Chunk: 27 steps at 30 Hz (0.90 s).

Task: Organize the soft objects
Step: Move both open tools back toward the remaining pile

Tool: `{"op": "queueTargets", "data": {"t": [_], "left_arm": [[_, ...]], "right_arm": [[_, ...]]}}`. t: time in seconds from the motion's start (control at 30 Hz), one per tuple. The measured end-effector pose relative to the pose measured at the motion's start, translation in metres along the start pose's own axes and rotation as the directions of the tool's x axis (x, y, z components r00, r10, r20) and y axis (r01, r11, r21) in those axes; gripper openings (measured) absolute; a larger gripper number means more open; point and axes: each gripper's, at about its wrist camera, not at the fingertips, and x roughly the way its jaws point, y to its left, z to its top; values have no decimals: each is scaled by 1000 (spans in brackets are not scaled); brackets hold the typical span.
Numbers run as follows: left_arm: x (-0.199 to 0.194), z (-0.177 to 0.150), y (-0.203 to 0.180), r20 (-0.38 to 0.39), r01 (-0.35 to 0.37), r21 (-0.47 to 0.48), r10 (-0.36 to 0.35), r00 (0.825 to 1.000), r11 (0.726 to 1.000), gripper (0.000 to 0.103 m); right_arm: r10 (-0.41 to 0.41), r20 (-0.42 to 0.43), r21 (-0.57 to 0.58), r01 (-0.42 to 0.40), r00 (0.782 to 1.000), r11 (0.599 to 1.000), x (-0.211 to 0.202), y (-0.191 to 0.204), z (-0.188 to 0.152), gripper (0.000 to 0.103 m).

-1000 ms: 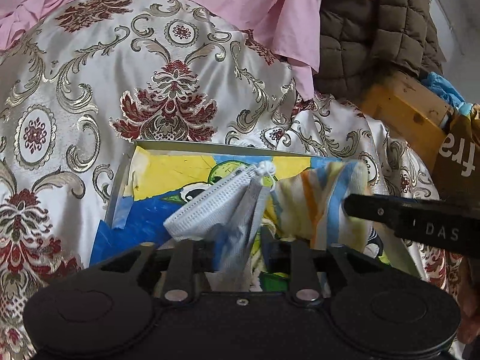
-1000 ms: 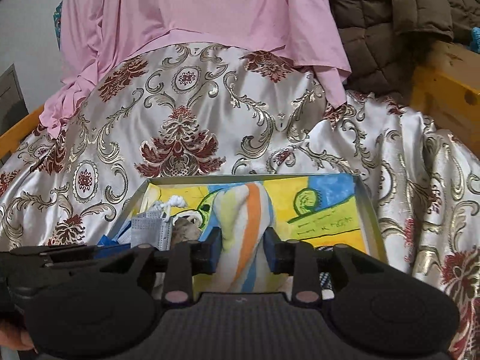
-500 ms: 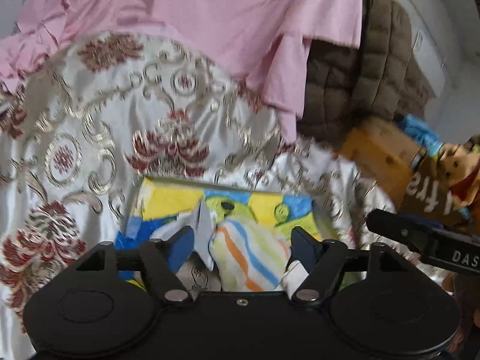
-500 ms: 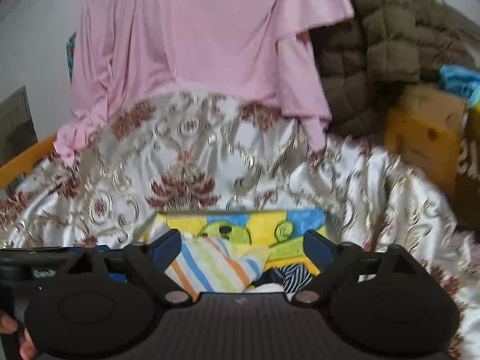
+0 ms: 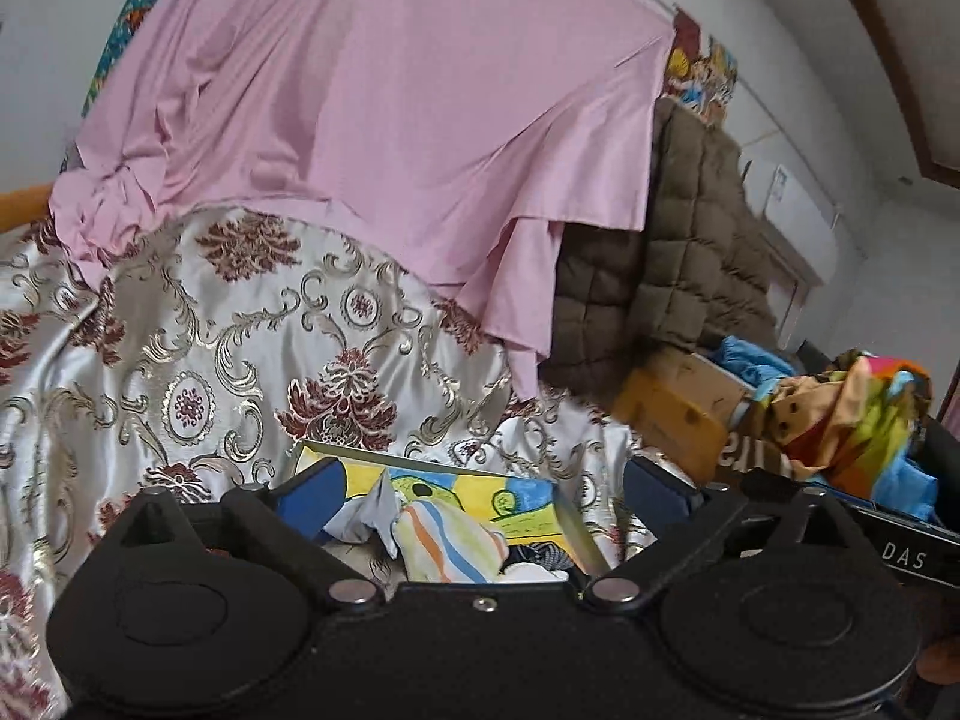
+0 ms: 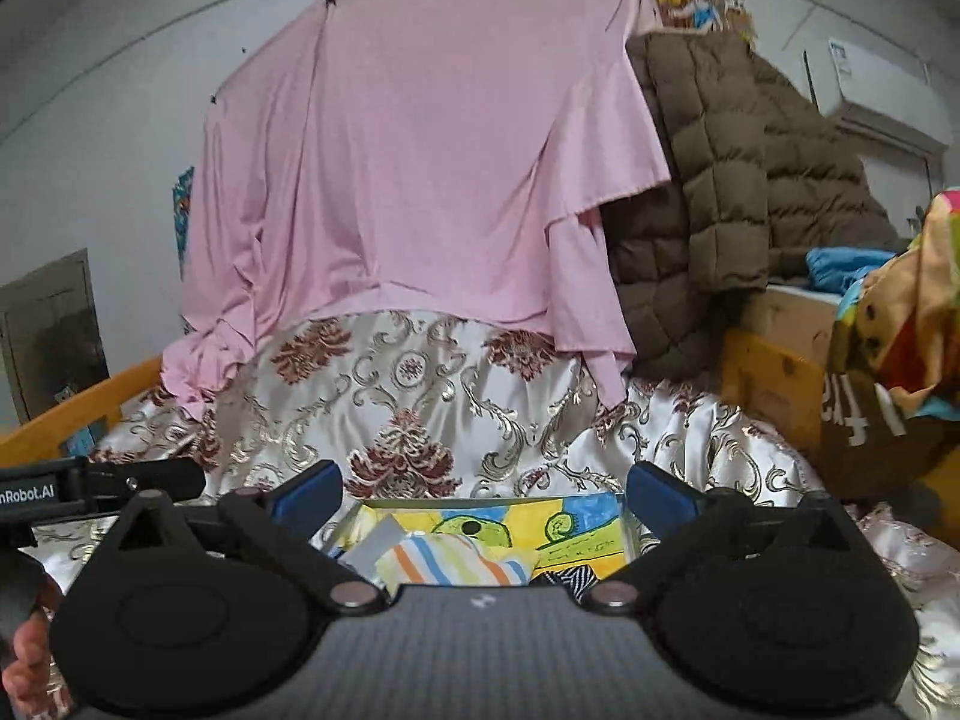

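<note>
A shallow box (image 5: 573,519) with a bright cartoon lining lies on the patterned satin cloth (image 5: 198,372). In it lie a striped yellow, orange and blue cloth (image 5: 450,546), a grey-white face mask (image 5: 366,516) and a dark striped item (image 5: 540,555). My left gripper (image 5: 486,495) is open and empty, raised above and behind the box. In the right wrist view the box (image 6: 627,525) holds the striped cloth (image 6: 456,561) and the mask (image 6: 375,549). My right gripper (image 6: 483,489) is open and empty, also raised above the box.
A pink sheet (image 5: 372,120) hangs behind the satin cloth. A brown quilted jacket (image 5: 678,264) hangs to the right. A yellow wooden crate (image 5: 672,420) and a colourful bundle of fabric (image 5: 858,414) stand at the right. A wooden rail (image 6: 66,414) runs at the left.
Both grippers opened, letting go of the mask and the striped cloth, which now lie in the box. Both grippers then pulled up and back from the box.
</note>
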Motion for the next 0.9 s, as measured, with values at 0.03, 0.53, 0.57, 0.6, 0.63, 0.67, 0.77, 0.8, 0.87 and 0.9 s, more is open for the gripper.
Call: {"op": "queueTargets", "data": {"t": [0.03,0.53,0.57,0.6,0.63,0.67,0.77,0.8,0.87,0.9], "left_arm": [[-8,-2,-3,8,-1,6,1,1000,1000,100],[-110,-66,-23,13,-42,118,40,999,992,102],[-114,-71,-21,7,-45,127,44,999,991,102],[-119,-77,-20,-2,-47,131,47,999,990,102],[-123,-82,-18,-10,-48,131,50,999,990,102],[-126,-87,-16,-21,-50,132,53,998,990,102],[-133,-101,-10,-41,-63,141,69,997,988,102],[-135,-105,-8,-46,-68,144,75,996,987,102],[-140,-115,-5,-63,-76,151,86,994,986,102],[-142,-118,-3,-71,-79,153,91,993,985,102]], "right_arm": [[-1,7,-1,1,1000,1000,-9,2,-1,103],[-13,78,-42,17,997,999,-115,30,-49,103],[-16,76,-45,19,997,999,-119,31,-55,103],[-17,71,-50,20,997,999,-123,33,-60,103],[-20,68,-54,23,997,998,-126,35,-65,103],[-25,68,-58,29,997,998,-130,38,-72,103],[-47,68,-76,53,997,996,-140,44,-88,103],[-55,67,-82,60,996,995,-143,46,-93,103],[-66,64,-95,72,996,993,-149,51,-103,103],[-73,60,-101,78,996,992,-151,53,-107,103]]}}
